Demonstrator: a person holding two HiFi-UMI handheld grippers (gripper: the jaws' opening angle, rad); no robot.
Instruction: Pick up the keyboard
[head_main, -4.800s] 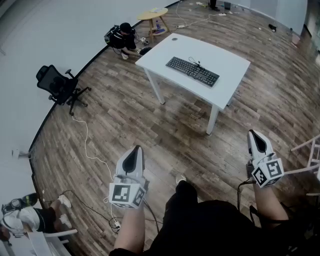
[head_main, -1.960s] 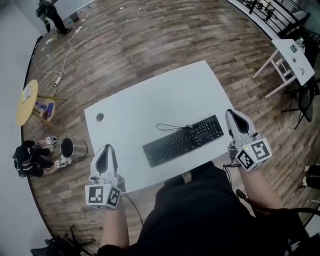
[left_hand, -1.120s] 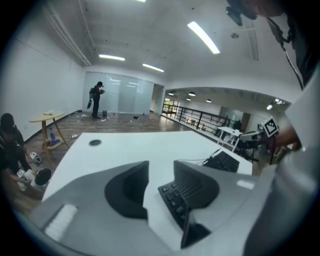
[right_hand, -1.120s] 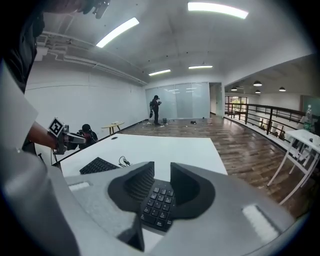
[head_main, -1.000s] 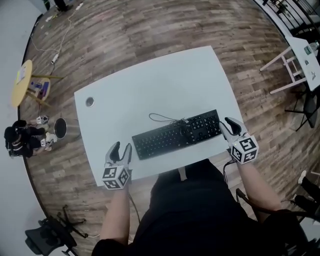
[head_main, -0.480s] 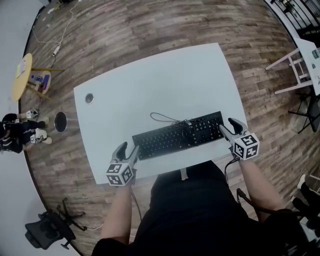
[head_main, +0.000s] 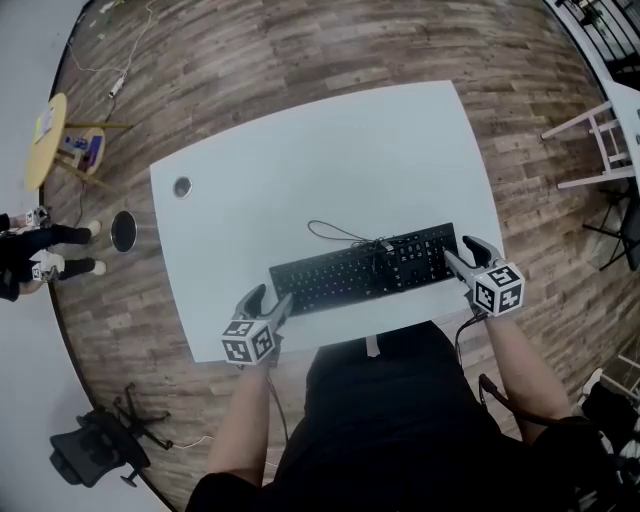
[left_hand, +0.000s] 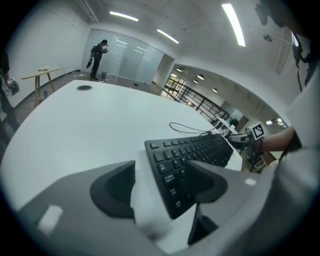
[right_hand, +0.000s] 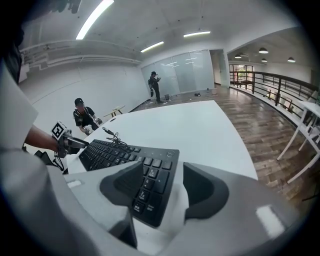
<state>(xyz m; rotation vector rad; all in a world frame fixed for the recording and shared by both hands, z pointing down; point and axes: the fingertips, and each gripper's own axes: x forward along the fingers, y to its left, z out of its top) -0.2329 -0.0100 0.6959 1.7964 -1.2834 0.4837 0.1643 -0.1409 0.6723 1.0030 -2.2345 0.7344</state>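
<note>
Since a second ago the left gripper (head_main: 268, 296) and right gripper (head_main: 461, 250) have sunk to the ends of the keyboard (head_main: 365, 272), their jaws just opening. I read both pairs spread wide, one keyboard end between each, nothing clamped. It lies flat near the front edge of the white table (head_main: 300, 160).

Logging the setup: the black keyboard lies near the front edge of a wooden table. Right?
No: the table is white; only the floor is wooden, as the head view shows. The black keyboard does lie near its front edge.
</note>
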